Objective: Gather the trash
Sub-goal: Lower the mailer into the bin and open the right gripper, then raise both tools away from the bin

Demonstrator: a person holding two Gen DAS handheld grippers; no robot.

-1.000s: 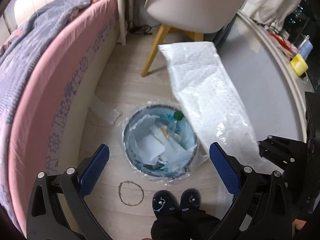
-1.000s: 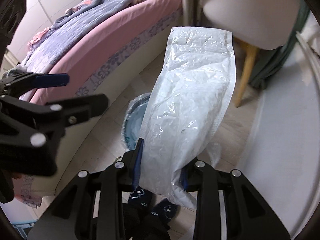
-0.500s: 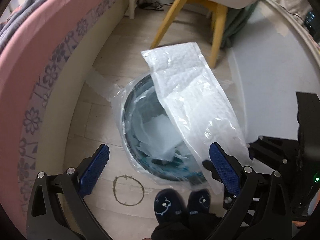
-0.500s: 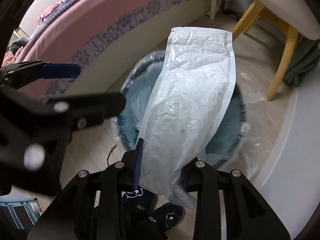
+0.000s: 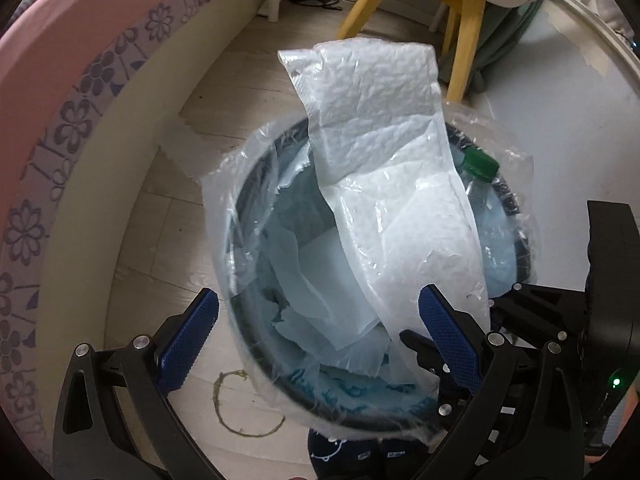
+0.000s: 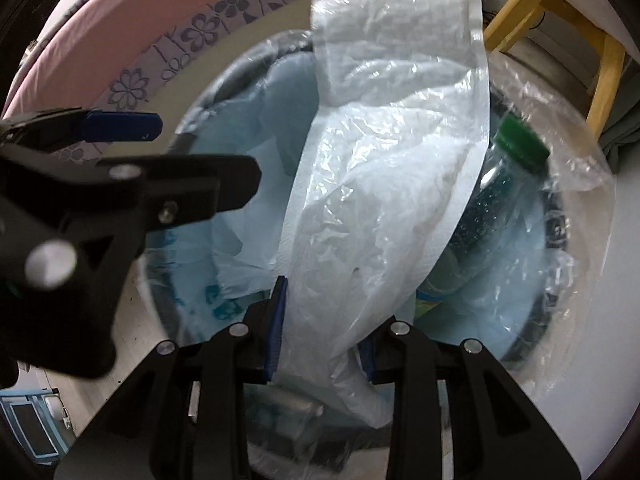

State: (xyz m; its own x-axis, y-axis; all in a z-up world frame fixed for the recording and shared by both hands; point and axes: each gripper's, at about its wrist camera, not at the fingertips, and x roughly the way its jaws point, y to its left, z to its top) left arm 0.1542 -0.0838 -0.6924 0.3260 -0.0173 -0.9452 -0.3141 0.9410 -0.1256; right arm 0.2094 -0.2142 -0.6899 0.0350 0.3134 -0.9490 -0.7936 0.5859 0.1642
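Crinkled white plastic, a long padded wrapper [image 6: 384, 184], stands pinched by its near end between the pads of the right hand-held gripper [image 6: 322, 322], and the rest of it reaches away from the fingers straight over the mouth of the lined bin [image 5: 236, 208]. It is gripped at one end, I would guess, so the loose length can be steered into the opening first. The bin sits directly ahead of and below both tools, close under them, on the floor beside the pink bed [image 5: 52, 52]. Inside it, just right of the wrapper, a bottle with a green cap [image 6: 520, 144] leans against the wall among pale papers, so there is not much free room on that side. The left hand-held gripper [image 5: 320, 344] hangs just beside the right one with its blue pads spread wide and nothing between them; it looks ready to help push the wrapper down. A yellow-legged chair [image 5: 464, 36] stands beyond the bin, well past the wrapper's far end
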